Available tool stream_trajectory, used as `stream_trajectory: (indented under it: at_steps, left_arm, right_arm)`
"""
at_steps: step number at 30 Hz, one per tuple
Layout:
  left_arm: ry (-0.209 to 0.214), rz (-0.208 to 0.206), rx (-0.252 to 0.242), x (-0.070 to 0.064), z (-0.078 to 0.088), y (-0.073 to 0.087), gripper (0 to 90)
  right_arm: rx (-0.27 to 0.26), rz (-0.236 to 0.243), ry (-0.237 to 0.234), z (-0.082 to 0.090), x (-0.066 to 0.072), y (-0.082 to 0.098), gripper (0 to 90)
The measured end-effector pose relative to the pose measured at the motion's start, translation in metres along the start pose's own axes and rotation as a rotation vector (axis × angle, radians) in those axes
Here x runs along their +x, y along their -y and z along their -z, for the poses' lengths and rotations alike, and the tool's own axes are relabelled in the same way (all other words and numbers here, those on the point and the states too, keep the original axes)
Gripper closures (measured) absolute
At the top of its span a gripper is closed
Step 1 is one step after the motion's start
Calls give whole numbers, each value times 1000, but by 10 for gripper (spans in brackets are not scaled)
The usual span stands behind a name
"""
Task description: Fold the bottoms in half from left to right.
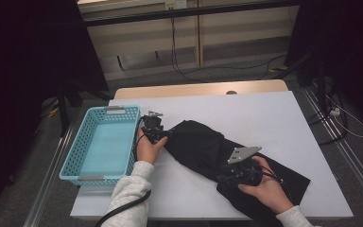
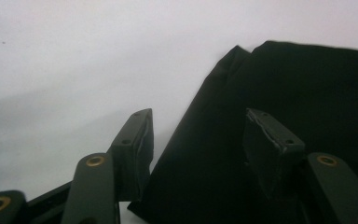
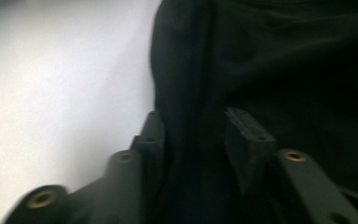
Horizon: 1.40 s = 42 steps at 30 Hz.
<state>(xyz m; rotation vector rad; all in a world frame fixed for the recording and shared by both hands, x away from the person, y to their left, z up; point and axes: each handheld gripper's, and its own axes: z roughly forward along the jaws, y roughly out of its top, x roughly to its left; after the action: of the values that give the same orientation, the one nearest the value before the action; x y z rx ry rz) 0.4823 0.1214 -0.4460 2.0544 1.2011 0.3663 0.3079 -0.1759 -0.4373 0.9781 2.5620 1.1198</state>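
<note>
Black cloth (image 1: 203, 146) lies rumpled on the white surface (image 1: 264, 118) beside a blue basket (image 1: 82, 163). Left tool (image 2: 198, 140) is spread over its edge; right tool (image 3: 193, 140) also spread, seemingly straddling a ridge. Pinching comes next, probably for folding.

Basket (image 1: 105, 142) left of cloth (image 1: 203, 146) on table (image 1: 264, 113).

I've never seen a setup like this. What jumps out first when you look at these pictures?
A black cloth sprawls across the middle of the white table, with a person working a gripper at each end: the left gripper at its far left corner, the right gripper near its front. Both have their jaws open astride a cloth edge. A bright blue basket sits empty at the table's left edge.
</note>
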Motion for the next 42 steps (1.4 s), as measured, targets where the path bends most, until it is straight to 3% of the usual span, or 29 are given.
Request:
stream_trajectory:
  at_steps: [2, 3, 5, 7, 9, 11, 14, 16, 22, 26, 29, 31, 33, 34, 35, 37, 40, 42]
  left_arm:
    - [25, 17, 35, 1, -4, 1, 557]
    - [20, -10, 36, 1, -6, 2, 591]
    - [16, -22, 33, 1, -6, 3, 693]
    - [34, 2, 47, 2, -5, 3, 806]
    - [36, 6, 51, 1, -5, 2, 865]
    - [26, -7, 67, -1, -4, 0, 879]
    - [12, 17, 84, 1, -2, -2, 887]
    - [18, 51, 81, 4, 2, -3, 889]
    - [-8, 58, 67, 7, 15, -3, 889]
    - [-32, 84, 71, 14, 17, 2, 887]
    - [-21, 79, 49, 12, 16, 1, 861]
    - [-20, 29, 36, 8, 13, -2, 649]
    - [4, 23, 28, 8, 7, -3, 456]
    - [7, 29, 23, 7, 5, -3, 417]
    - [-3, 14, 34, 8, 2, -2, 418]
    - [5, 25, 66, 9, -5, 1, 394]
    - [-8, 6, 58, 7, -6, 1, 390]
    - [8, 13, 57, 6, -7, 1, 434]
  right_arm:
    - [-1, -8, 3, 2, -3, 1, 513]
    - [0, -13, 7, 3, -4, 2, 487]
    - [-9, -30, 13, 6, -7, 3, 462]
    - [-18, -38, 12, 9, -7, 3, 438]
    - [-23, -46, 16, 11, -7, 3, 409]
    - [-24, -47, 20, 12, -7, 4, 396]
    - [-24, -40, 41, 14, -6, 3, 370]
    - [-31, -43, 32, 16, -7, 3, 367]
    - [-46, -55, 53, 22, -9, 6, 362]
    - [-53, -59, 56, 25, -10, 7, 356]
    - [-60, -69, 61, 28, -12, 8, 345]
    - [-71, -82, 73, 31, -16, 9, 340]
    - [-84, -99, 90, 35, -19, 10, 339]
    - [-90, -106, 92, 37, -21, 11, 338]
    - [-95, -110, 96, 39, -23, 12, 337]
    - [-101, -117, 100, 43, -25, 14, 336]
    - [-108, -130, 113, 48, -29, 17, 332]
    - [-111, -138, 124, 52, -32, 19, 330]
